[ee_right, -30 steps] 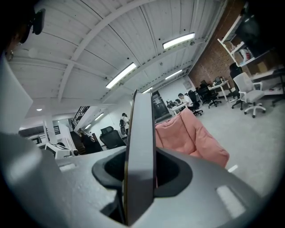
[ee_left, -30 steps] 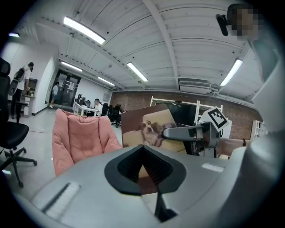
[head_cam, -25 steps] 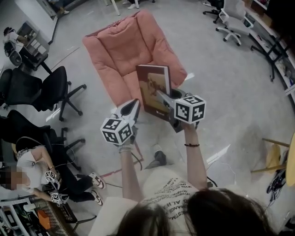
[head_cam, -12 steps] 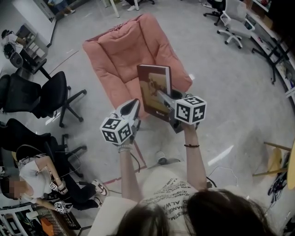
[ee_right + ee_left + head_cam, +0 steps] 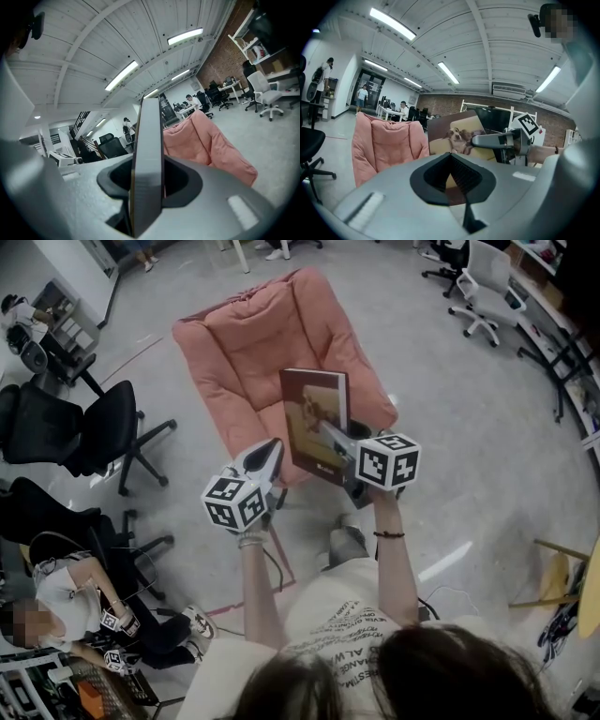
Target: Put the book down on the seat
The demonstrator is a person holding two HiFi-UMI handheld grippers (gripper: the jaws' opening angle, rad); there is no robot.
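- Out in front of the person, just over the near edge of the pink chair (image 5: 267,343), the book (image 5: 317,423) is hanging upright in the air, with its dog-picture cover facing left.
- The right gripper (image 5: 330,432) is doing all the work here. It's pinching the book by its near edge, and in the right gripper view the book's edge is standing straight up between the jaws.
- The left gripper (image 5: 267,454) is riding alongside, just left of the book and apart from it. Its jaws are looking pressed together with nothing in them.
- Progress-wise, I'd say we're sitting around the approach stage: the book is picked up and carried to the chair, but it isn't lying on the seat cushion.
- The seat itself is looking bare, and it's lying a bit farther out than the book.
- What I'm guessing is left: reaching a bit farther over the cushion, tipping the book flat, lowering it and letting go.
- Off to the left, a black office chair (image 5: 103,423) is standing well apart, and a seated person (image 5: 70,592) is down at the near left, so neither is getting in the way.
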